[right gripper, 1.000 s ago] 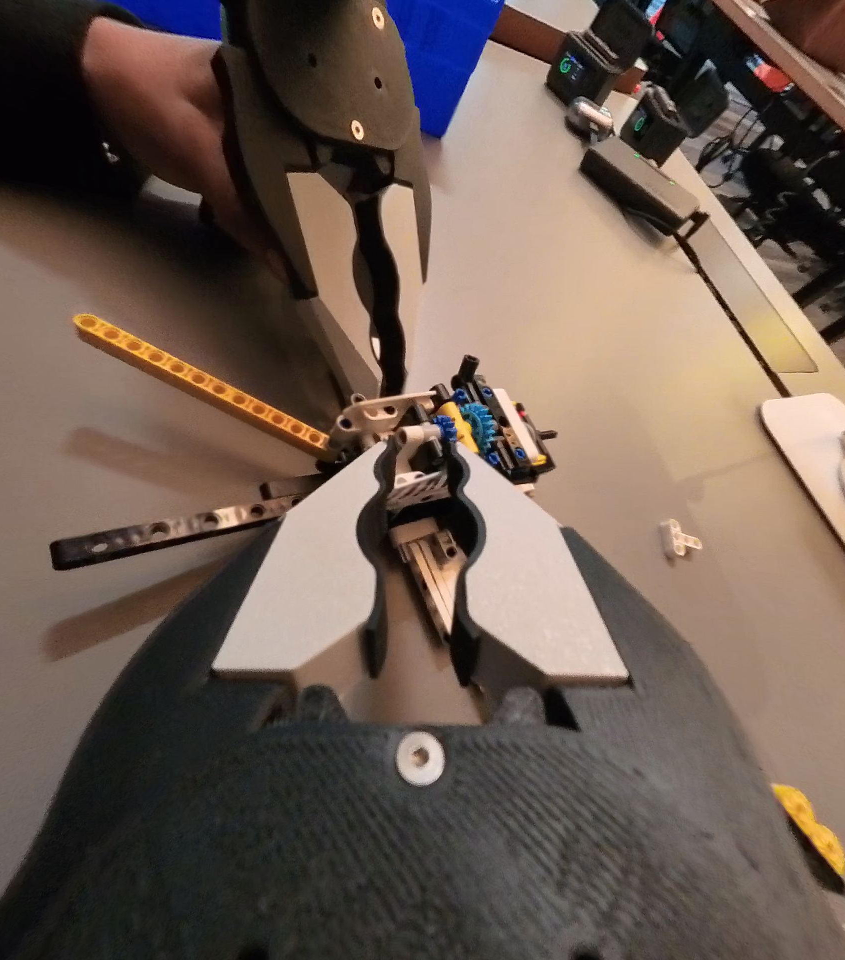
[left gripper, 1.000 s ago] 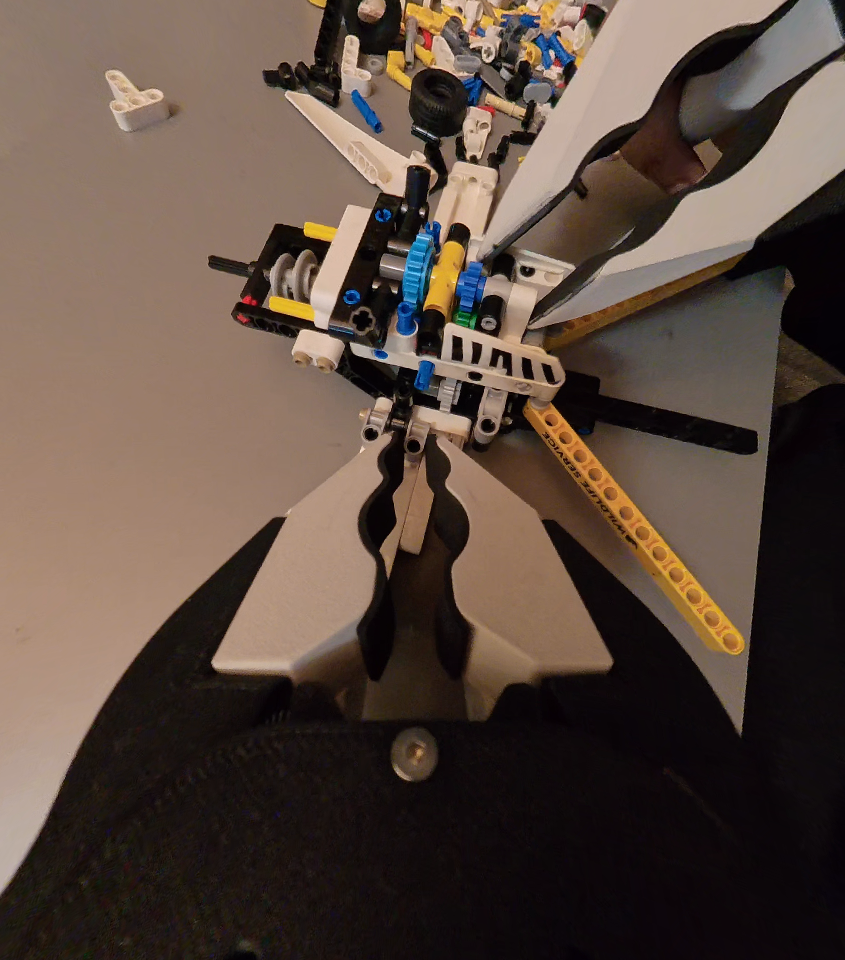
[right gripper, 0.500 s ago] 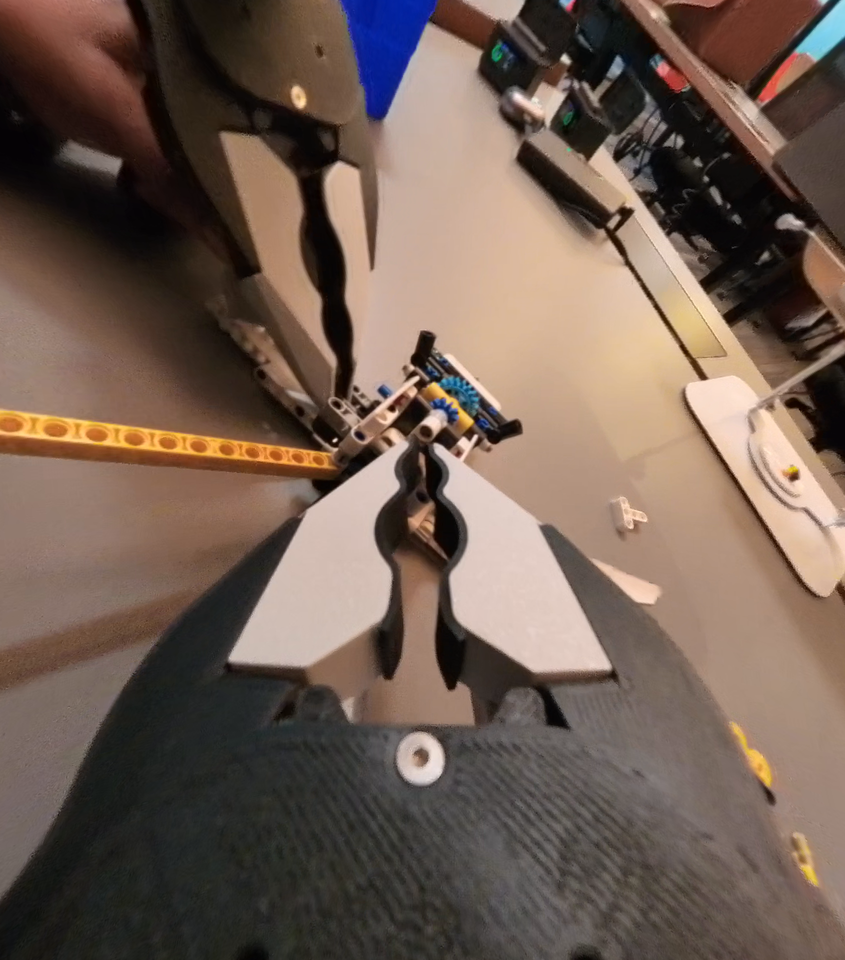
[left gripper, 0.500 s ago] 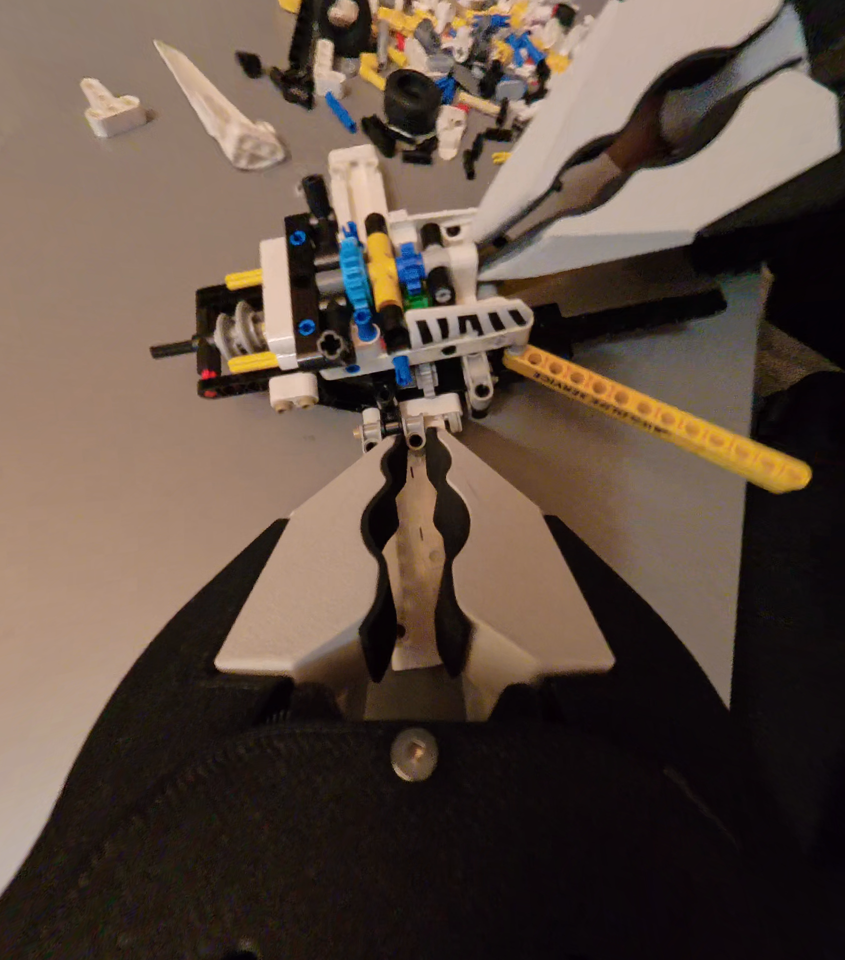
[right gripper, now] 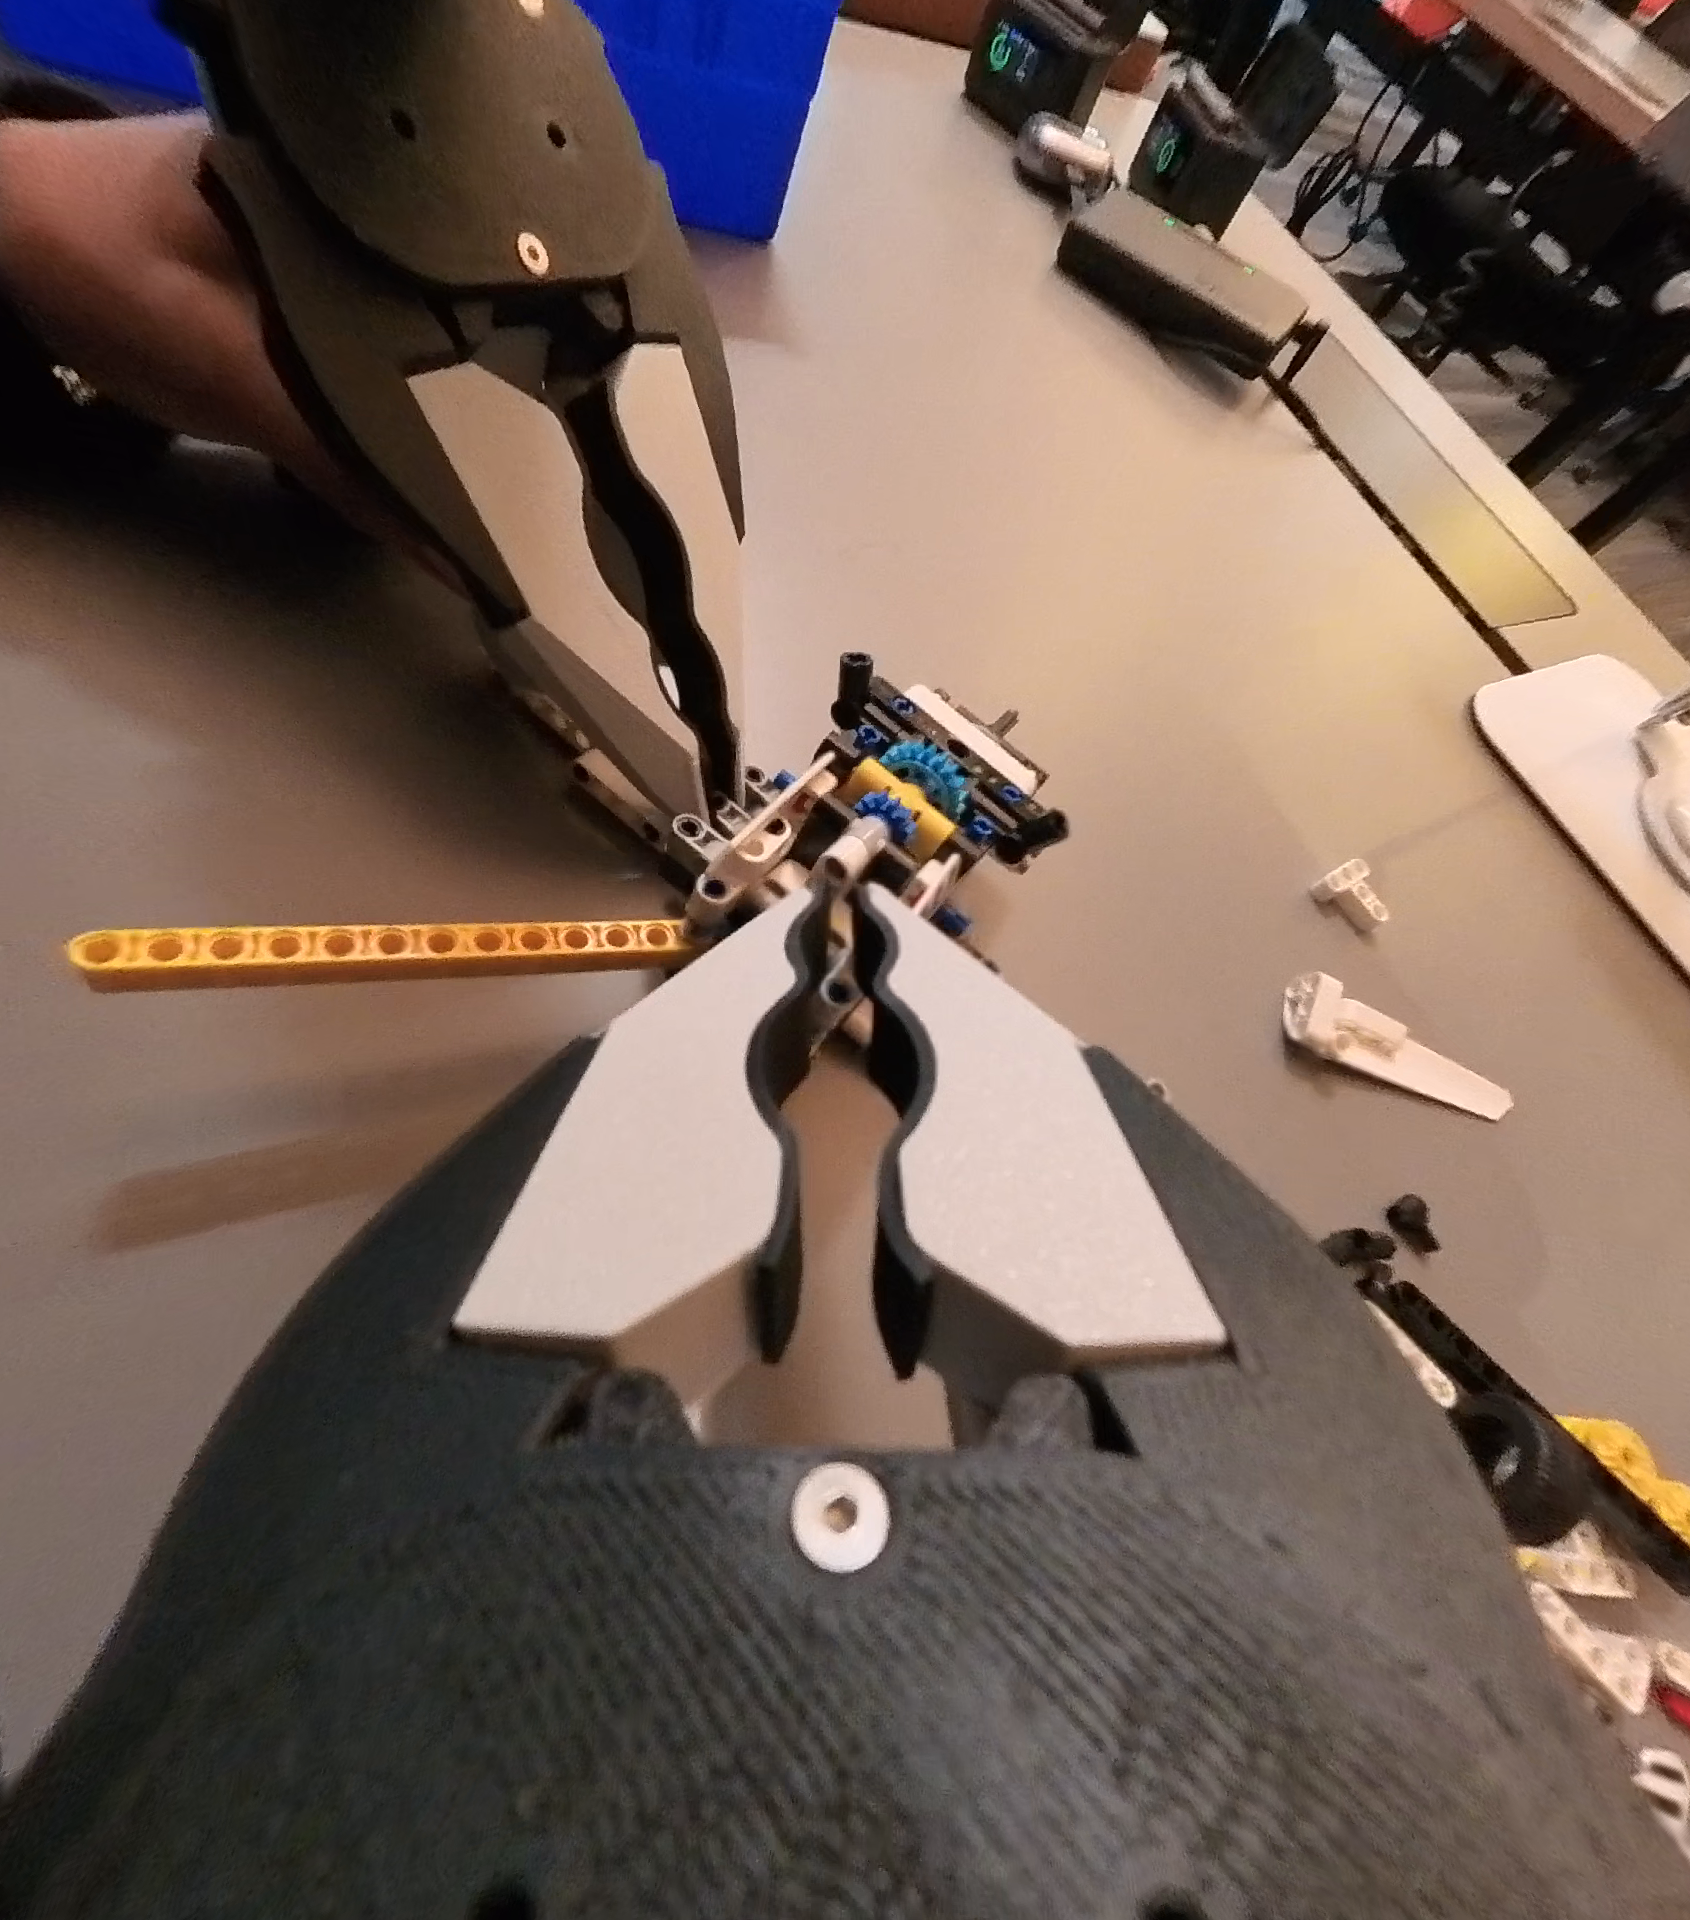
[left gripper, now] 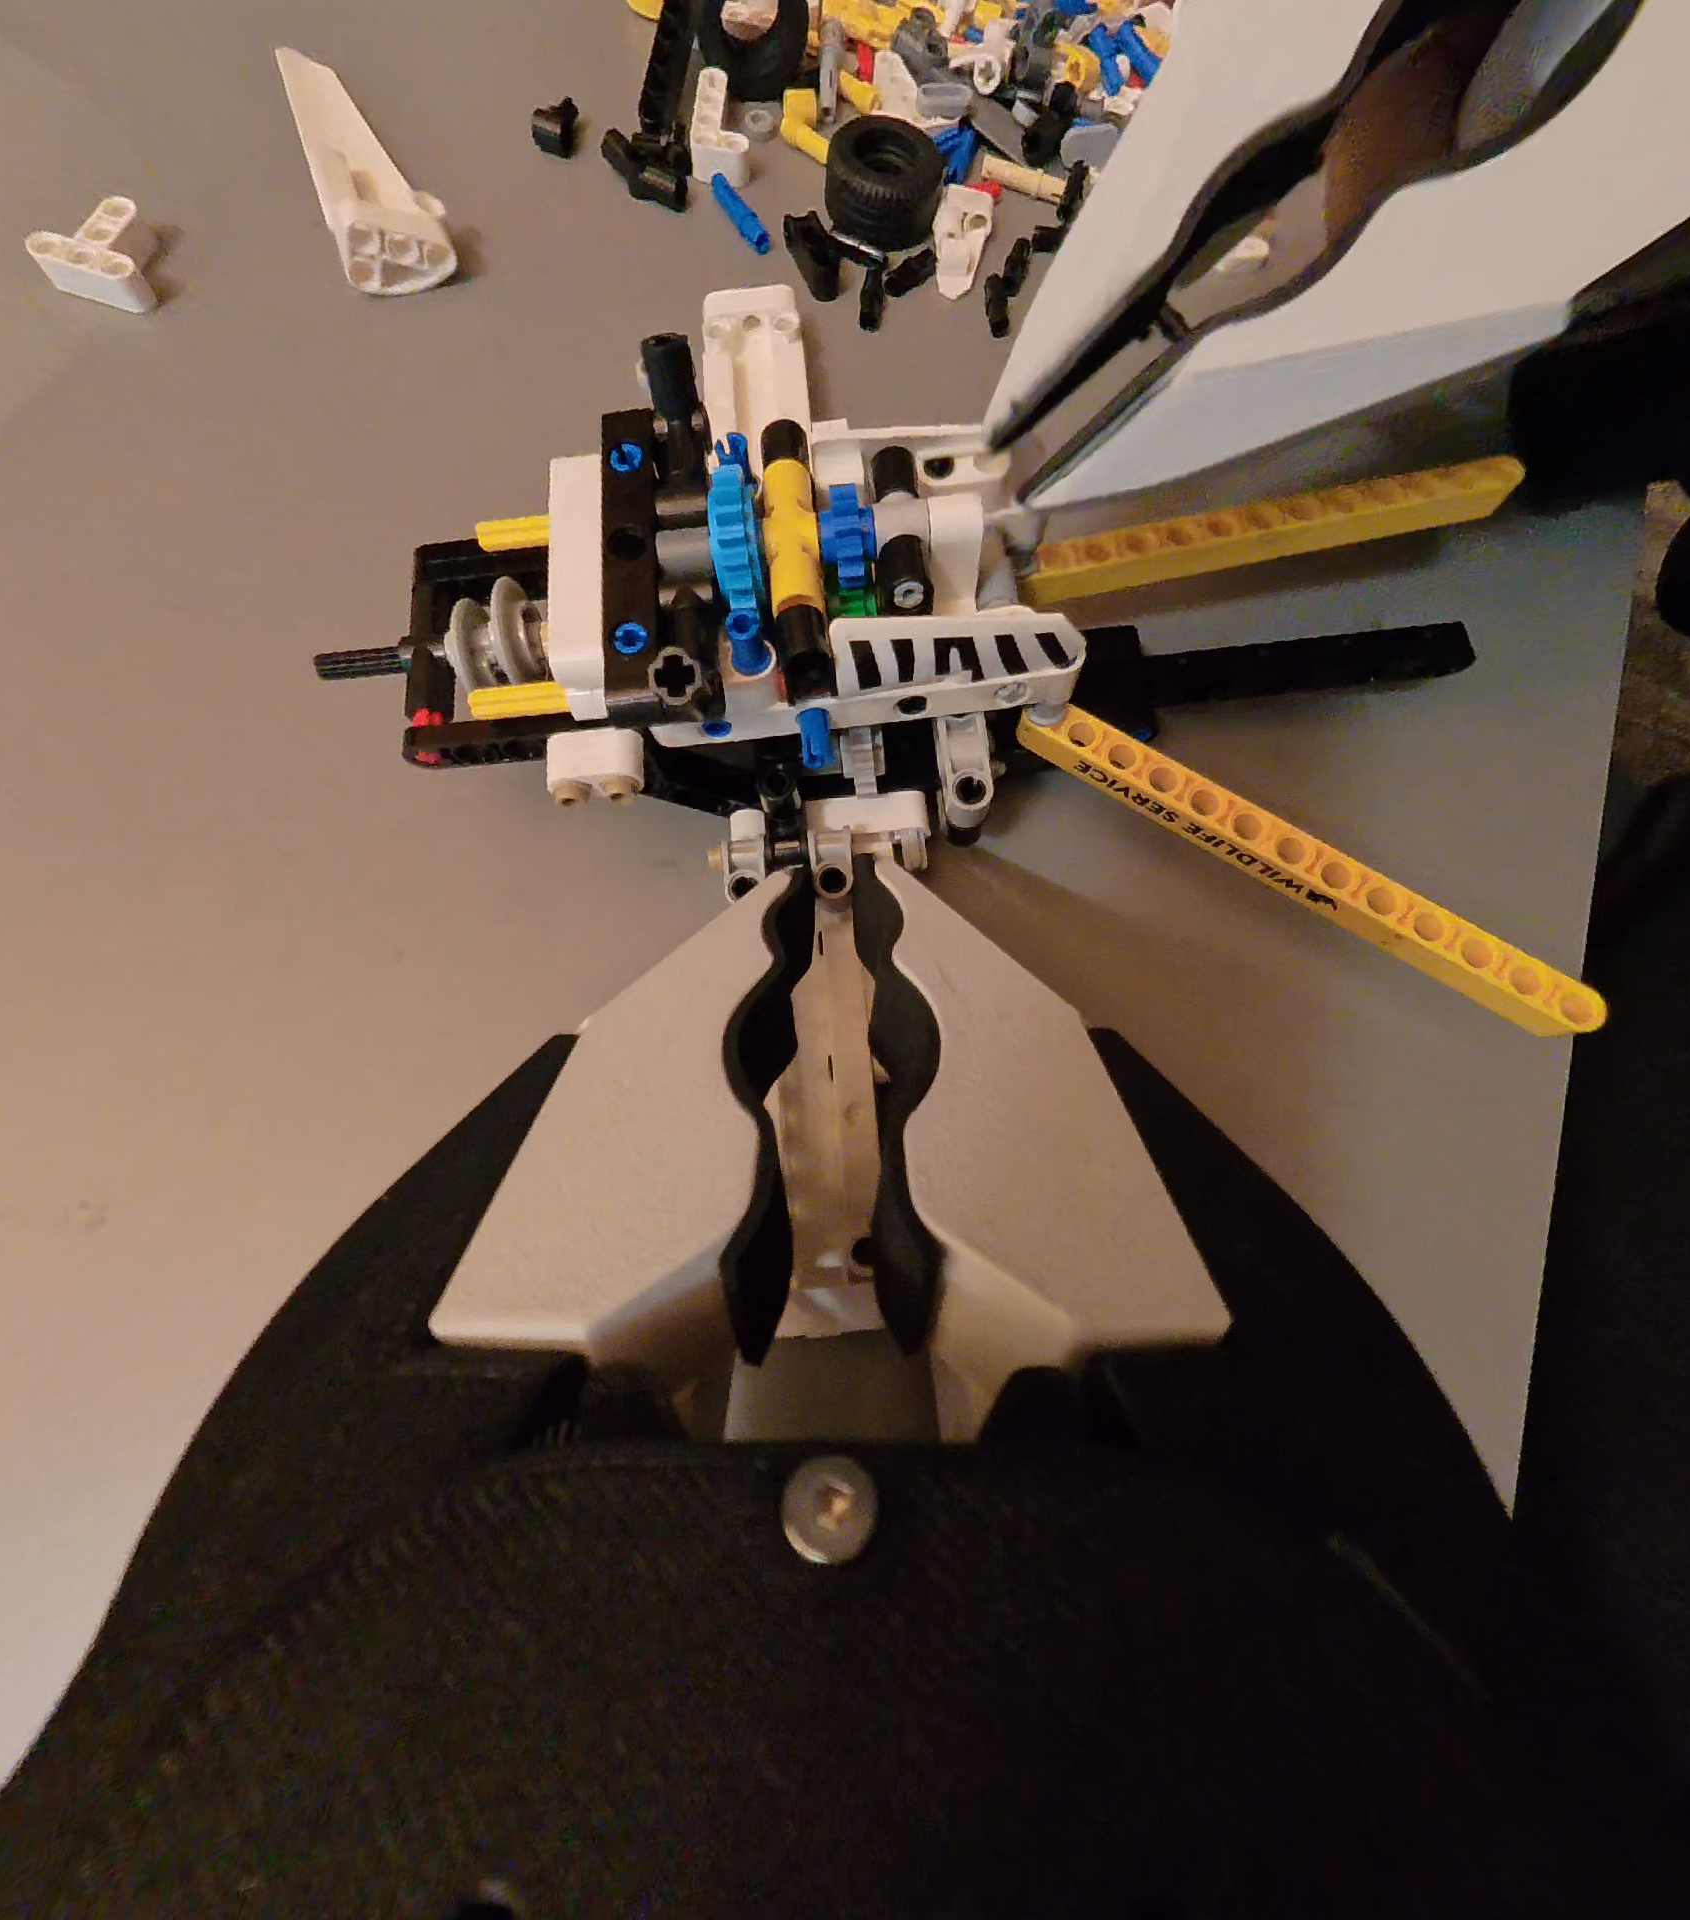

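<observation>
A small brick model [left gripper: 768,582] with blue gears, a yellow core and a striped white panel rests on the grey table [left gripper: 145,935]. Two long yellow beams [left gripper: 1308,862] and a black beam [left gripper: 1288,665] stick out of its right side. My left gripper [left gripper: 830,883] is shut on a white beam [left gripper: 825,1091] at the model's near side. It also shows in the right wrist view [right gripper: 727,790]. My right gripper [right gripper: 836,920] is shut on a thin grey-white link [right gripper: 832,990] of the model [right gripper: 924,800]. In the left wrist view its tips [left gripper: 1007,468] meet the model's white far-right corner.
A pile of loose parts [left gripper: 924,94] with a black tyre [left gripper: 880,171] lies behind the model. A white wedge panel [left gripper: 363,177] and a small white connector [left gripper: 93,255] lie at the far left. The table edge [left gripper: 1589,1039] runs close on the right. A blue bin [right gripper: 716,104] and a white pad [right gripper: 1599,831] stand farther off. Some 7 cm of space lies between my two pairs of fingers.
My right gripper's jaws closed from wide apart onto the thin link. The model turned on the table, and its yellow beams swung round. My left gripper kept its hold on the white beam.
</observation>
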`<state>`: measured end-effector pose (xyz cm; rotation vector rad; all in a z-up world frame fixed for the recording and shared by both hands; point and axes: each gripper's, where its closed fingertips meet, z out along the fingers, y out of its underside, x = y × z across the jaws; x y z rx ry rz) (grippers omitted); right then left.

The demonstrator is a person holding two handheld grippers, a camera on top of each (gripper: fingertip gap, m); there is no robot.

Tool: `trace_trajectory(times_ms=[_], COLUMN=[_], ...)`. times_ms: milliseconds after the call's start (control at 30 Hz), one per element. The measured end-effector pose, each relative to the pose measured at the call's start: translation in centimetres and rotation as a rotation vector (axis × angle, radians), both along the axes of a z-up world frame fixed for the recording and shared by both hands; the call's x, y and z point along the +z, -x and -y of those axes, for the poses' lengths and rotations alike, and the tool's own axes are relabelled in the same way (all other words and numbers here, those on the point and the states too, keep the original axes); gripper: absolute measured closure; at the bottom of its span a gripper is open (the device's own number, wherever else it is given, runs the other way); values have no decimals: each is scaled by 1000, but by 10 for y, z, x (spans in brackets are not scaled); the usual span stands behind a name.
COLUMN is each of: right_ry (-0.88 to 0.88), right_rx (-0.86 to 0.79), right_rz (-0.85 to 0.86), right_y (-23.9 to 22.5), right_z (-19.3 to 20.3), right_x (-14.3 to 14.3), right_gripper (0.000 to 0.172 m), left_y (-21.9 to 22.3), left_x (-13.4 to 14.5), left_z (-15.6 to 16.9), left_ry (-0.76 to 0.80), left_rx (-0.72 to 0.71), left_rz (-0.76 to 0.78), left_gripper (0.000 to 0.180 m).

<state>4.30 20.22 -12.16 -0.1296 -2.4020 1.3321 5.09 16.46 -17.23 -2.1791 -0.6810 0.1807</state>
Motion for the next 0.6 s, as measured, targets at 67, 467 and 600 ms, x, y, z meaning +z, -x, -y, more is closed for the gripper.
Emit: trace_trajectory(times_ms=[67,467,600], right_ry=[28,111,18], right_rx=[-19,-223,-247], right_rz=[9,246,228], right_y=[-1,-9,-8], right_z=[-3,17,18], right_x=[6,2,-1], right_gripper=[165,122,134], left_y=[0,-7,-11], left_x=[0,0,0], left_z=[0,6,8], left_ry=[4,10,0], left_rx=[-1,102,106], left_rz=[-4,3,7], left_gripper=[174,174,174])
